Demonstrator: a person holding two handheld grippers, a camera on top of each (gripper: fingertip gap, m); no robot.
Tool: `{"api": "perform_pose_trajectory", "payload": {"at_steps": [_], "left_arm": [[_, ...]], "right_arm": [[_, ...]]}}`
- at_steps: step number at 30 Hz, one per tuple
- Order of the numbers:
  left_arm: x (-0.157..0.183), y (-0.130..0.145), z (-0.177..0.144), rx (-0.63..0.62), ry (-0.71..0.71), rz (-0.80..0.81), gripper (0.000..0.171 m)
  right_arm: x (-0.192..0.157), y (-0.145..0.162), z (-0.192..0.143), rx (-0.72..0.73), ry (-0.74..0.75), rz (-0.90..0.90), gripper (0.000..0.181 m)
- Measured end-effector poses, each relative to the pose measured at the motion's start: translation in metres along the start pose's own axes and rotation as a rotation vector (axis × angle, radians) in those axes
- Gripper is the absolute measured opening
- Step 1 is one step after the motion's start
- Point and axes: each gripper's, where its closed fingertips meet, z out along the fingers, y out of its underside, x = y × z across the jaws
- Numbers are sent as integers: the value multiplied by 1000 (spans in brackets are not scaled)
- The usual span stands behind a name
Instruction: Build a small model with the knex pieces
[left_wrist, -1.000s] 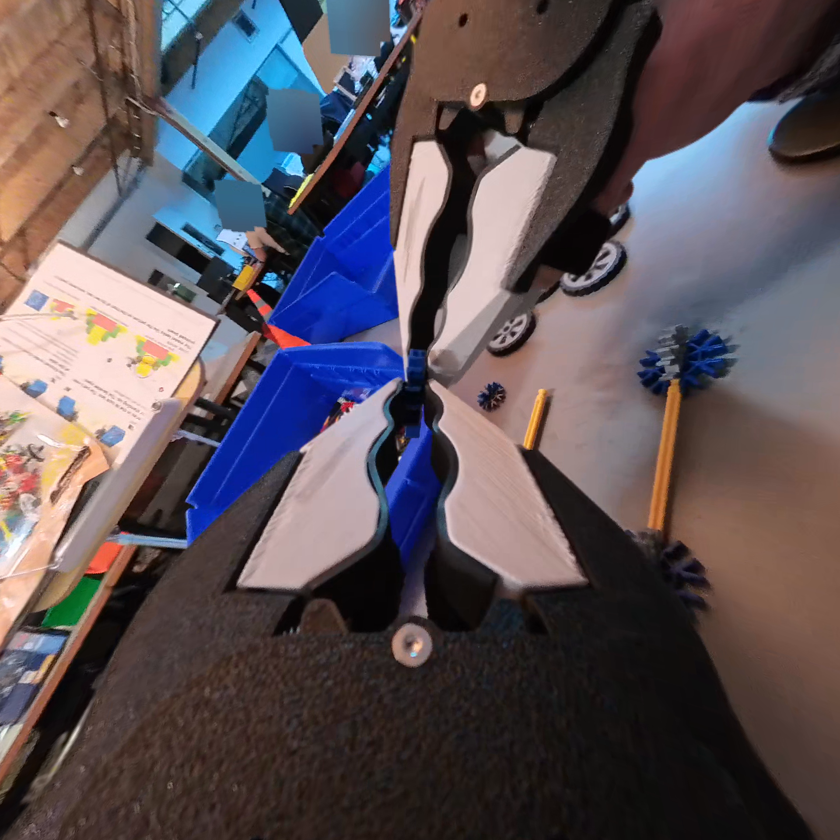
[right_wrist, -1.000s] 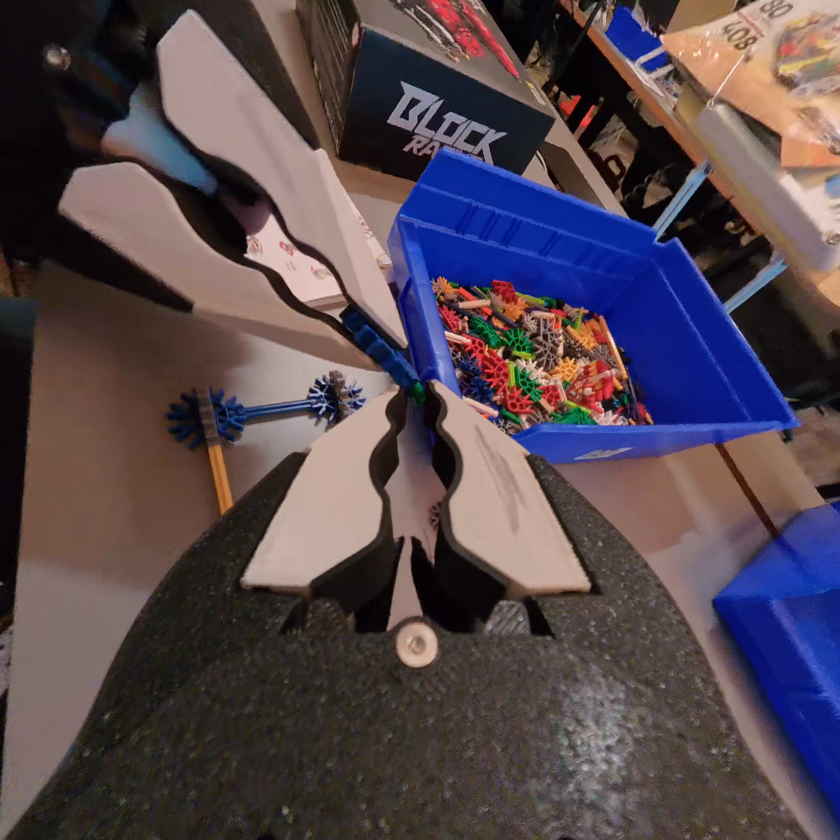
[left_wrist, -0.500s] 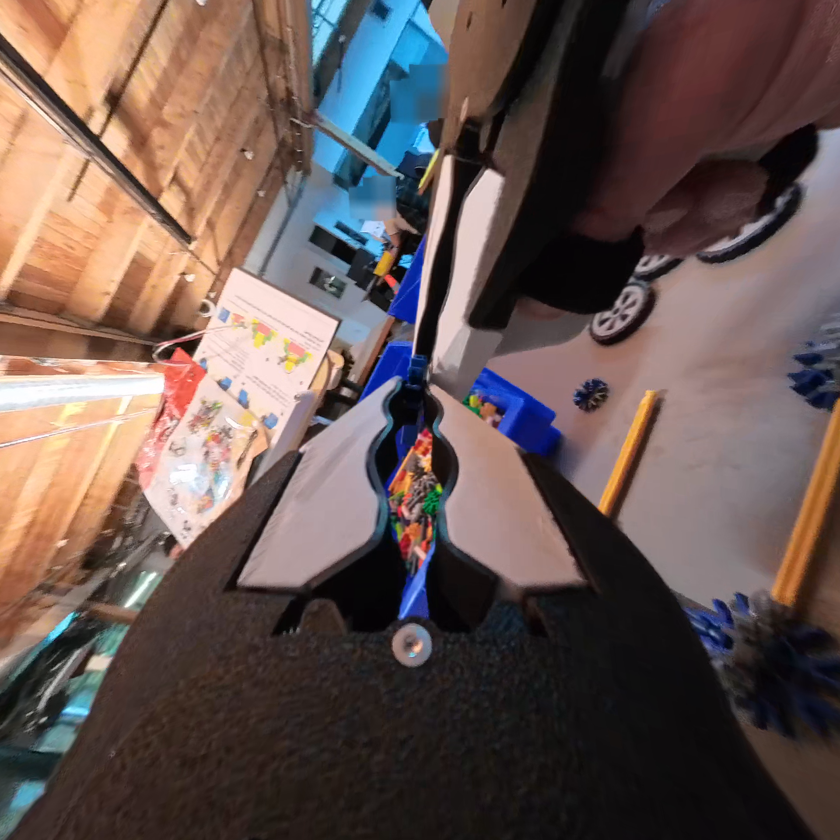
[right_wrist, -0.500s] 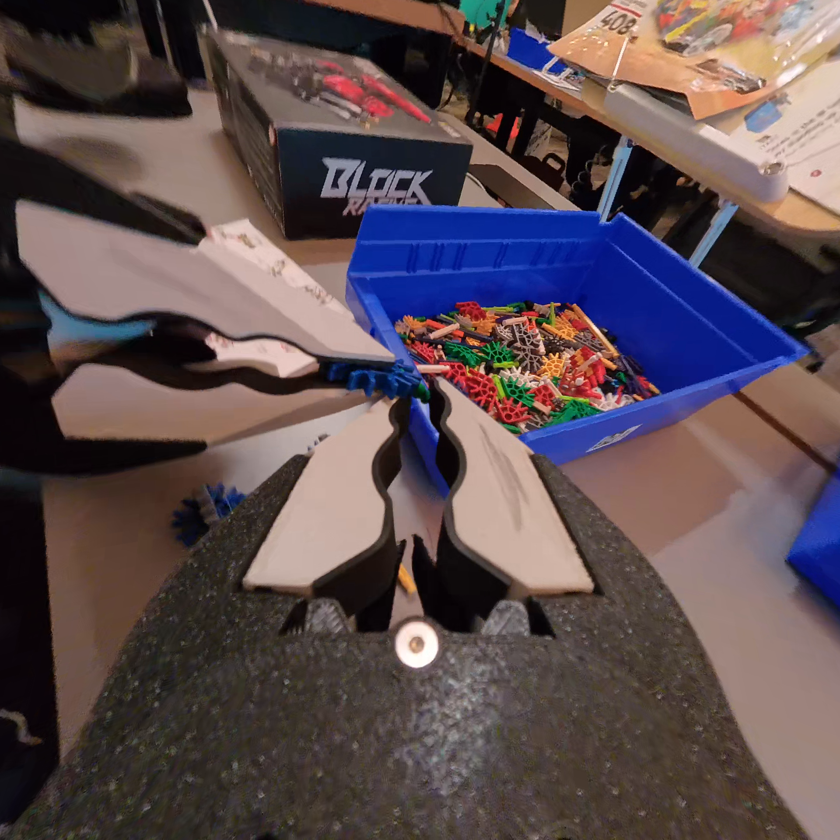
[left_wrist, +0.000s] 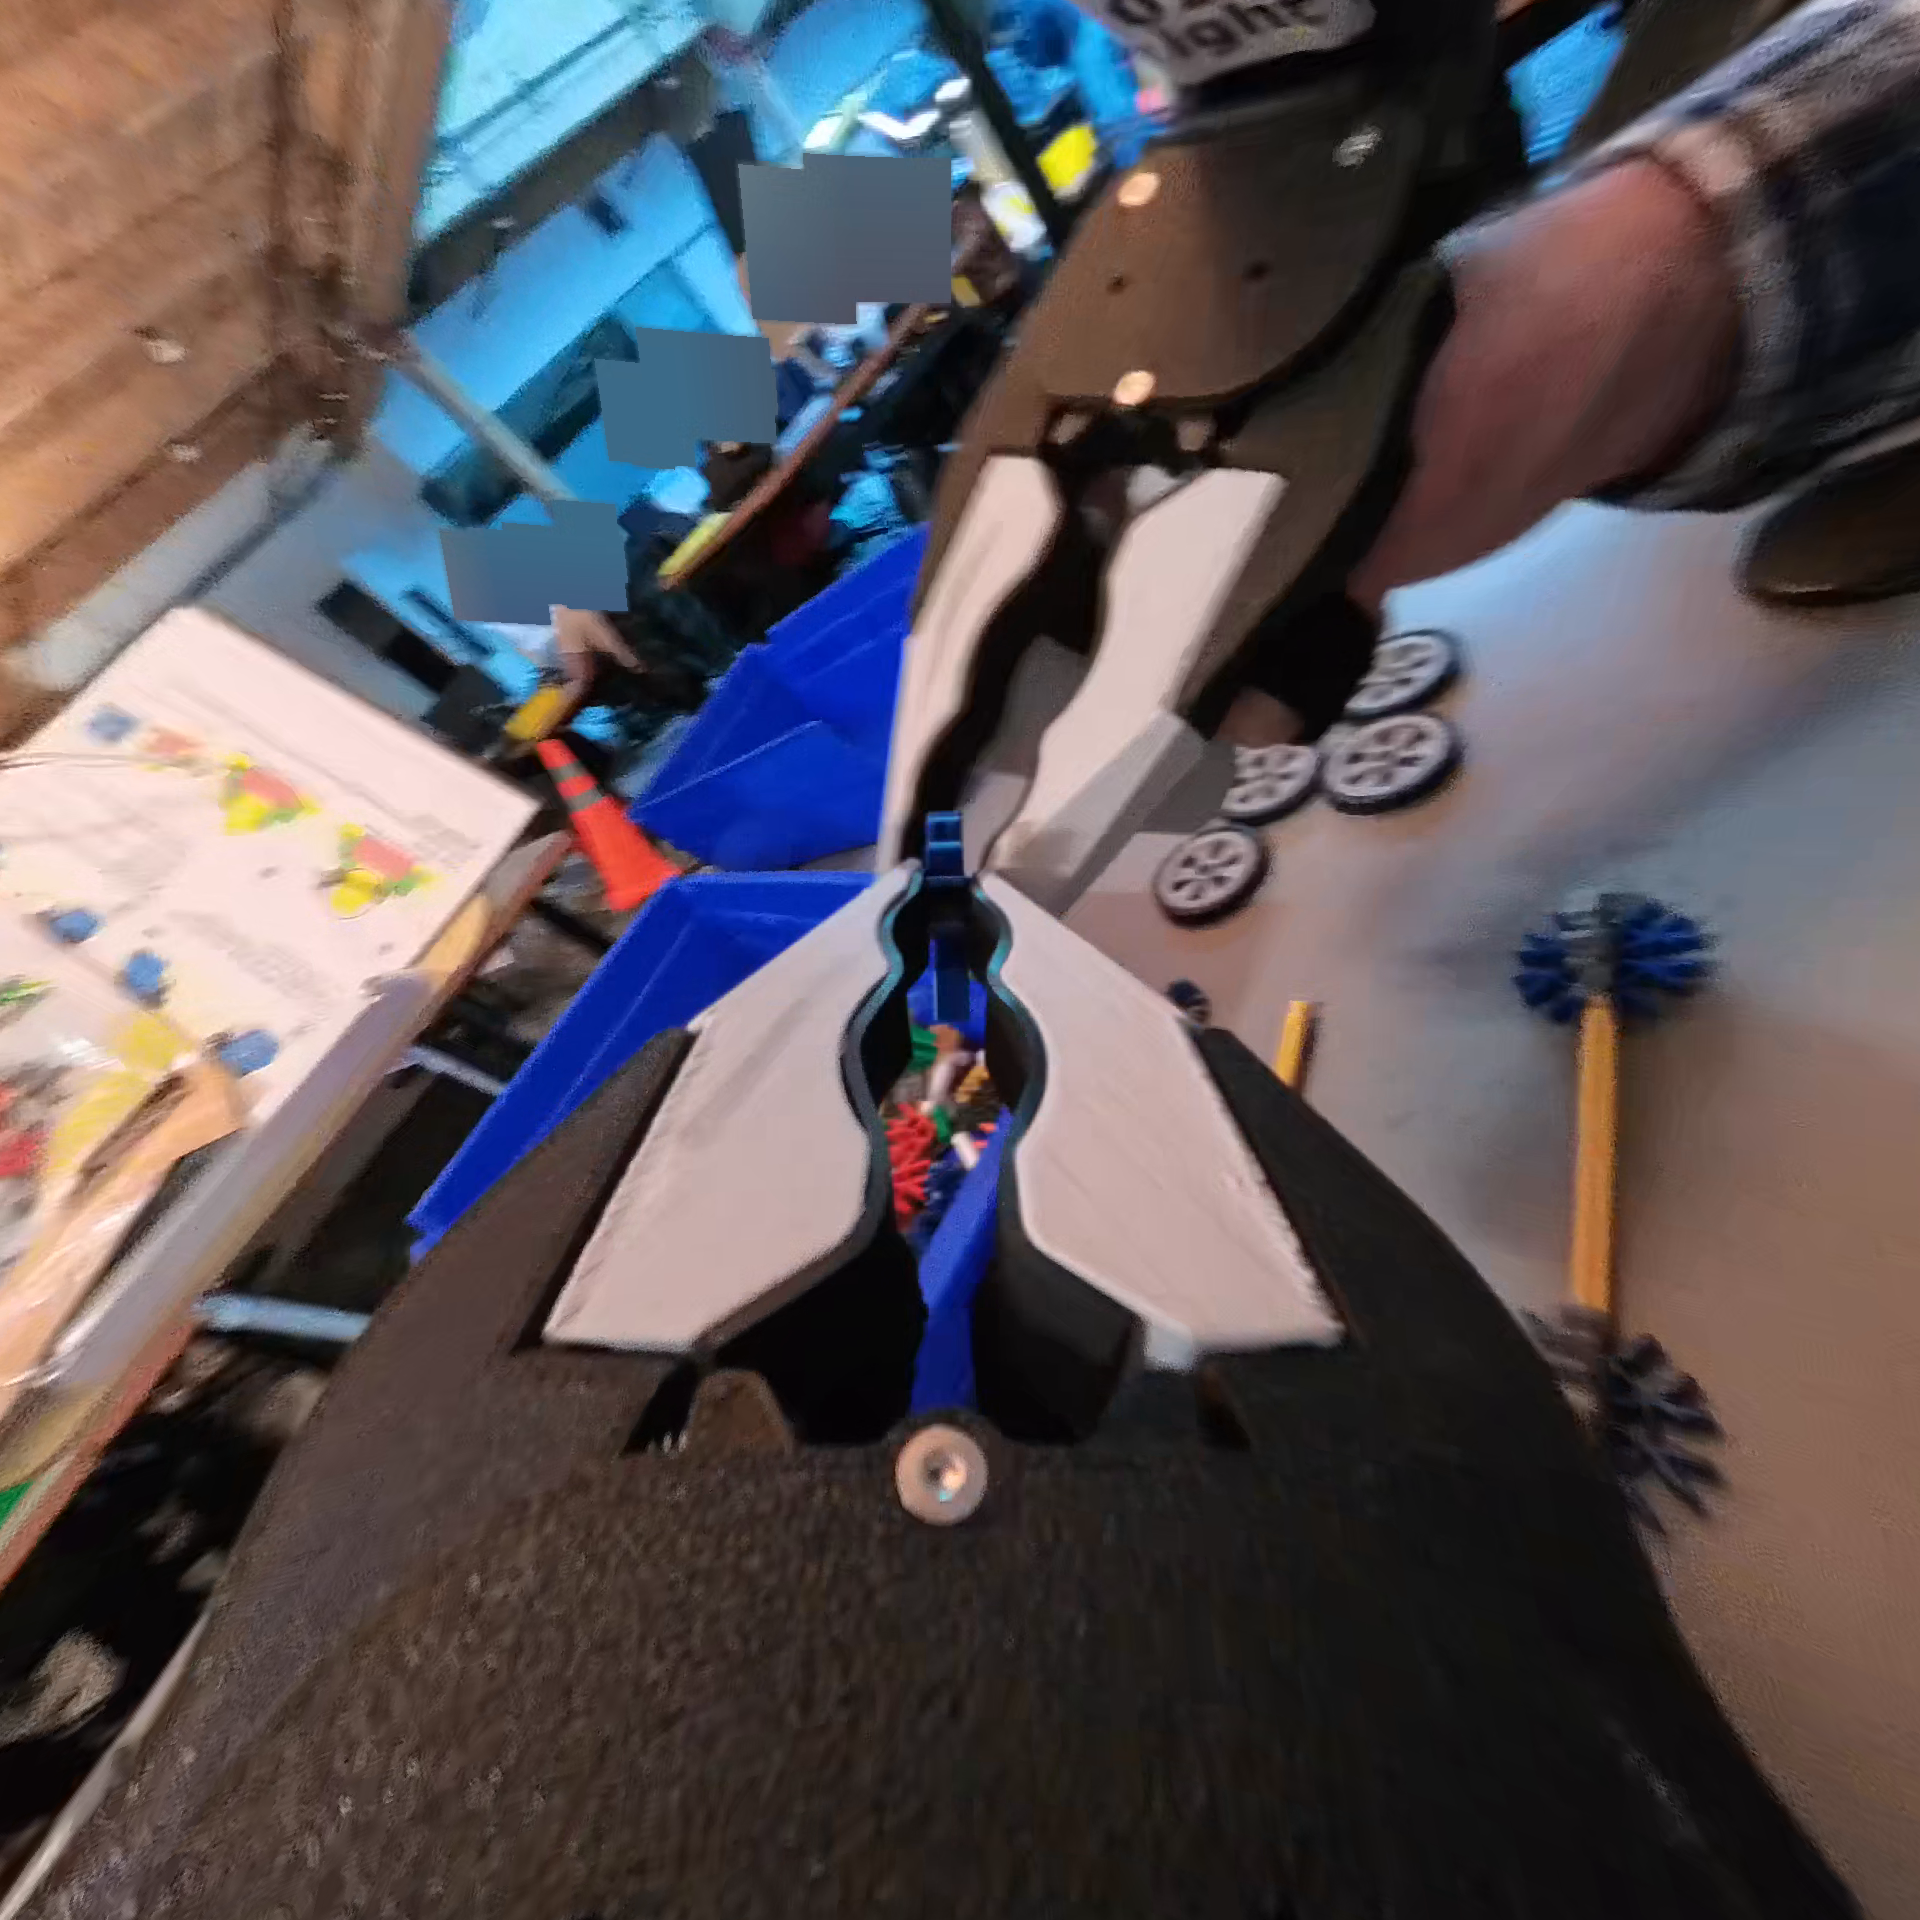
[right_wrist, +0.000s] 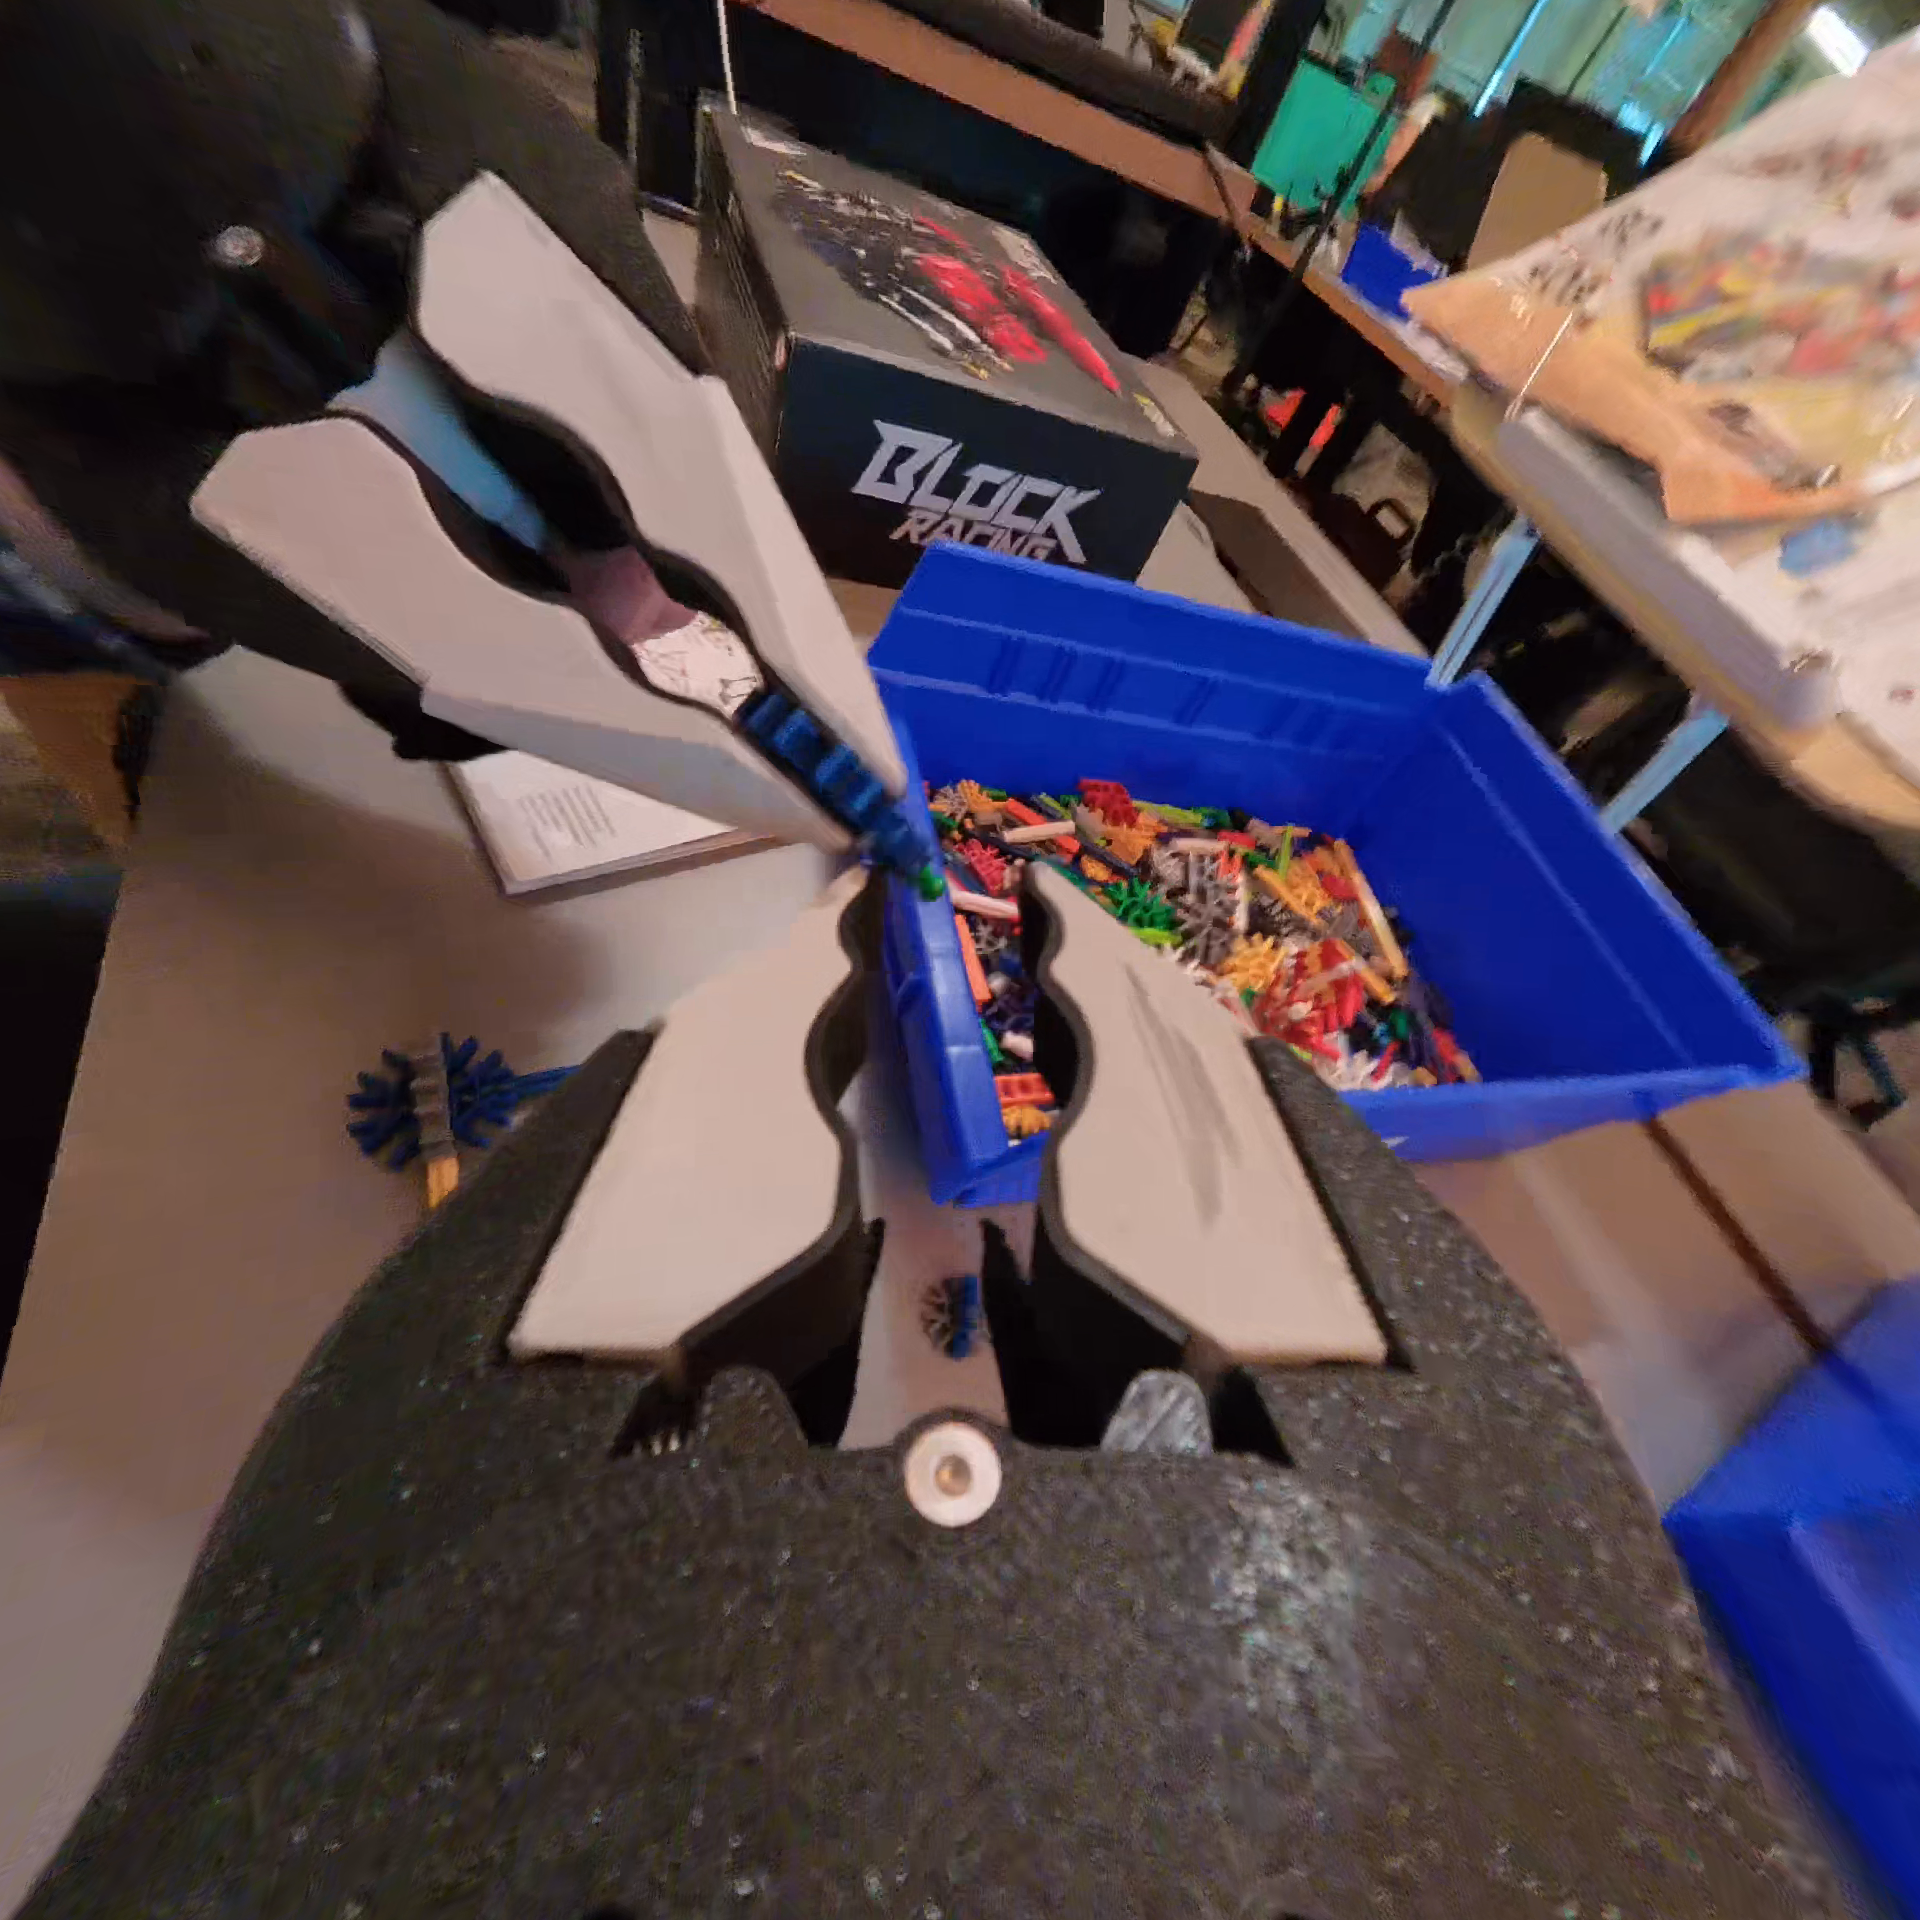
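Note:
My left gripper (left_wrist: 945, 888) is shut on a small blue toy connector piece (left_wrist: 943, 840) and holds it in the air above the near corner of a blue bin (left_wrist: 665, 987). In the right wrist view the left gripper's fingers (right_wrist: 582, 488) come in from the upper left, with the blue piece (right_wrist: 821, 764) and its green tip (right_wrist: 928, 885) sticking out. My right gripper (right_wrist: 945, 888) is open and empty, its tips on either side of that green tip. The bin (right_wrist: 1558, 831) holds many coloured construction pieces.
An assembly of blue snowflake connectors and yellow rods (left_wrist: 1595, 1122) lies on the table, also seen in the right wrist view (right_wrist: 426, 1101). Toy wheels (left_wrist: 1387, 758), a black box (right_wrist: 935, 416), a booklet (right_wrist: 582, 821) and a second blue bin (right_wrist: 1818, 1558) stand around. Only a small space, under 4 cm, lies between the two pairs of fingers.
My right gripper was shut against the end of the blue piece and has opened. My left gripper has kept its hold and swung back level.

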Motion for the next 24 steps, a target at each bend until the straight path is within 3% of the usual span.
{"api": "perform_pose_trajectory", "payload": {"at_steps": [4, 10, 24], "left_arm": [[10, -13, -8, 88, 165, -102, 3], [10, -16, -12, 152, 298, -255, 3], [-3, -4, -1, -3, -139, 191, 4]], "right_arm": [[-16, -5, -4, -12, -65, -191, 18], [-29, -10, -4, -17, -171, -153, 6], [-16, -6, 10, -27, -55, 114, 3]]}}
